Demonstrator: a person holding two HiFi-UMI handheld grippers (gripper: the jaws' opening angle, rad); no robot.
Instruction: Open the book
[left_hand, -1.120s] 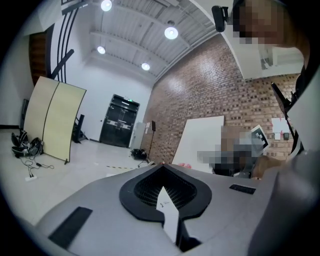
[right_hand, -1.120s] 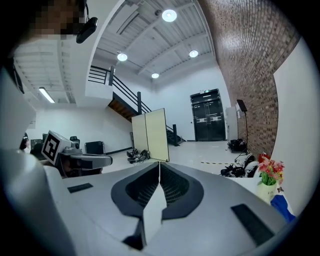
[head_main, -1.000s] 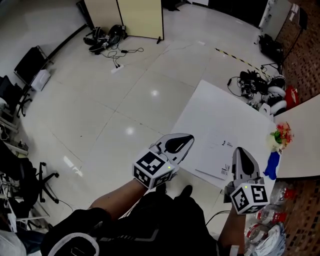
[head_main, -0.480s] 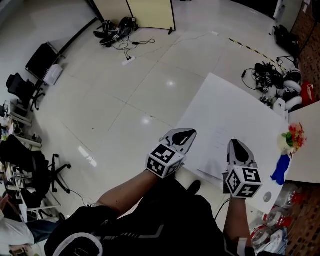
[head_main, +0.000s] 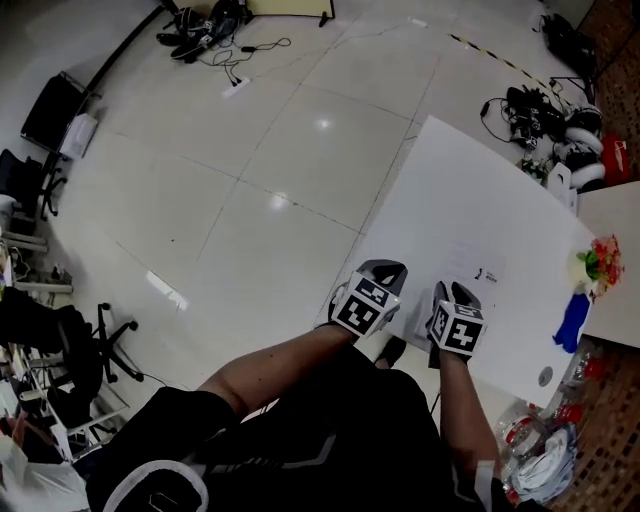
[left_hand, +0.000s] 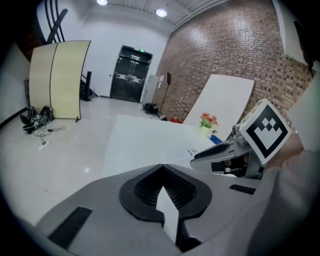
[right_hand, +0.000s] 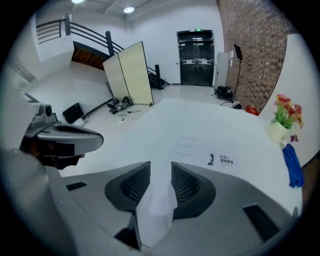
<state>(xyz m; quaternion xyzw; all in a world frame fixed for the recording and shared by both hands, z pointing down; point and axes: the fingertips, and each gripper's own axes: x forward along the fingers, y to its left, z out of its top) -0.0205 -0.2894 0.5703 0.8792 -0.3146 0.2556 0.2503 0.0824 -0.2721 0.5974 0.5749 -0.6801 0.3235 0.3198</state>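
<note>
The book (head_main: 472, 272) is white and lies shut and flat on the white table (head_main: 470, 190); a small dark logo (right_hand: 221, 160) marks its cover. My right gripper (head_main: 455, 293) hovers low over the book's near edge. In the right gripper view its (right_hand: 160, 167) jaws stand open and have just been opening; only the white surface shows through the gap. My left gripper (head_main: 384, 270) hangs at the table's near-left edge, beside the right one. Its (left_hand: 162, 166) jaw tips meet, shut on nothing.
A pot of flowers (head_main: 598, 262) and a blue cloth (head_main: 570, 325) sit at the table's right end. Cables and gear (head_main: 520, 110) lie on the floor beyond the table, plastic bottles (head_main: 540, 440) at lower right, office chairs (head_main: 90, 340) at far left.
Both grippers have dropped down to the table's near edge and drawn closer together. The right gripper now hangs over the book.
</note>
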